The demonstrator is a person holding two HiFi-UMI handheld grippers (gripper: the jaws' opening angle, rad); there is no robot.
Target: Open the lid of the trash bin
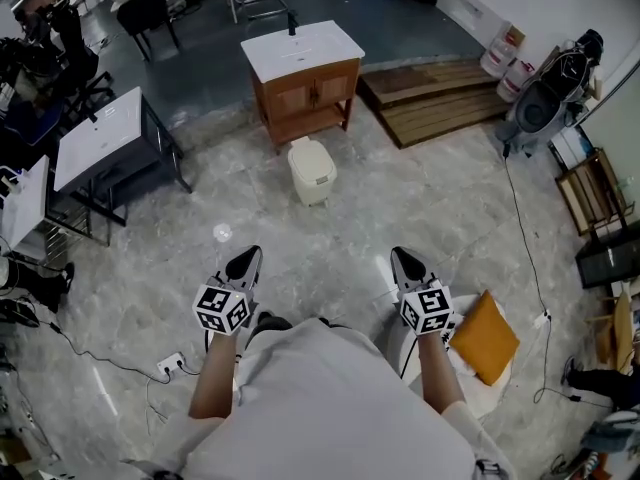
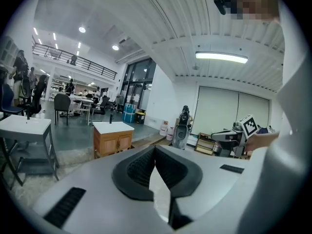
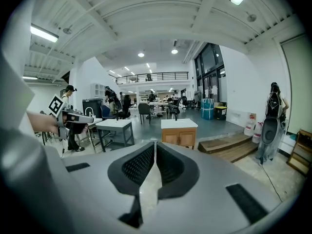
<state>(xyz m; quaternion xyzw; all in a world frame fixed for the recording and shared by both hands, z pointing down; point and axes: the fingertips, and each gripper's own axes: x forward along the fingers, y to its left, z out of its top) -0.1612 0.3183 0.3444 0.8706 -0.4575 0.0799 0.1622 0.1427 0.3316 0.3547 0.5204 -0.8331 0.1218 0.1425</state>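
Task not started. Bin (image 1: 312,171) stands on the floor (image 1: 430,203) before the cabinet (image 1: 305,93), lid shut. Left gripper (image 1: 244,264) and right gripper (image 1: 406,264) are well short of it, jaws pressed together, empty.

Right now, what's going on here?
A person stands on the marble floor holding the left gripper and the right gripper out in front of the body. Each gripper's fingers are closed together on nothing. The cream trash bin sits ahead by the wooden cabinet, its lid down. Both grippers are well short of it, so opening hasn't begun.
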